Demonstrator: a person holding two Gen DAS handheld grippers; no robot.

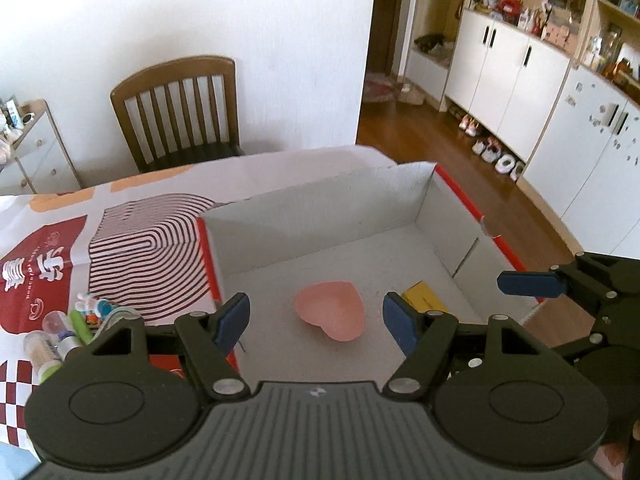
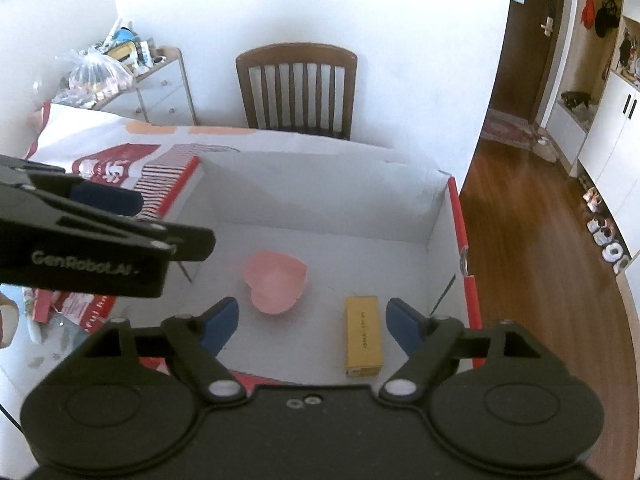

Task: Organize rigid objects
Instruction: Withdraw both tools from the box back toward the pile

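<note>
Hiding yellow box (image 1: 423, 297) edge, left gripper (image 1: 316, 322)

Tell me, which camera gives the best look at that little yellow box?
The right wrist view: the yellow box lies whole on the floor of the cardboard box, printed top showing. In the left wrist view only a corner shows behind a finger of the left gripper.

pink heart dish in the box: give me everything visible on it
The pink heart dish is a shallow heart-shaped tray with a raised rim, matte pink, looking like plastic or thin card; the material is unclear. It appears empty and sits flat, open side up, on the white floor of the cardboard box, near the middle. The yellow box lies apart on its right. Nothing touches it but the box floor; both open tongs, left and right, hover clear.
</note>
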